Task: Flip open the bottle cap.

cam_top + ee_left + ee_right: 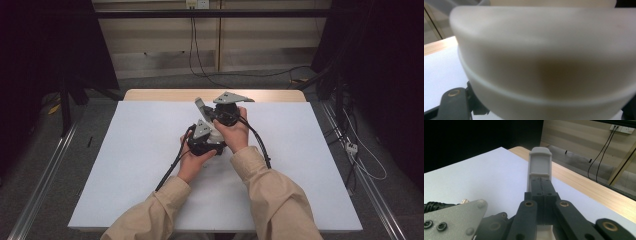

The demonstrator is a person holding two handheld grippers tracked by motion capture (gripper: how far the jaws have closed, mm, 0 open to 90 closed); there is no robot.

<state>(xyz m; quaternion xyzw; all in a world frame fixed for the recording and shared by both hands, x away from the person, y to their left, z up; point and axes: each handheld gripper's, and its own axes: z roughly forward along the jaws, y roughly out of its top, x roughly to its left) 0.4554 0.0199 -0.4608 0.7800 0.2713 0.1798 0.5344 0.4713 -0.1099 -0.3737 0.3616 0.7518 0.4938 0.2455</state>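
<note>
While both hands sit together mid-desk, slightly toward the far edge, the high view has the left gripper [205, 136] low and near the person, and the right gripper [220, 111] just beyond it, touching or nearly so. A pale rounded object [216, 135] peeks out between the two hands, above the white desk [140, 150]. Cables trail back toward the near edge.

Left gripper view: the pale object [544, 65] sits right against the lens, blurred, rounded top, thin ridge running around it. Jaw tips hidden behind it; the tongs look clamped on it. White desk and its wooden far edge at left.

Right gripper view: right gripper [540, 167] has its jaws pressed together, nothing between them, pale fingertips aimed over the far wooden edge [584, 187]. Left gripper's grey plate [454, 220] at bottom left.
</note>
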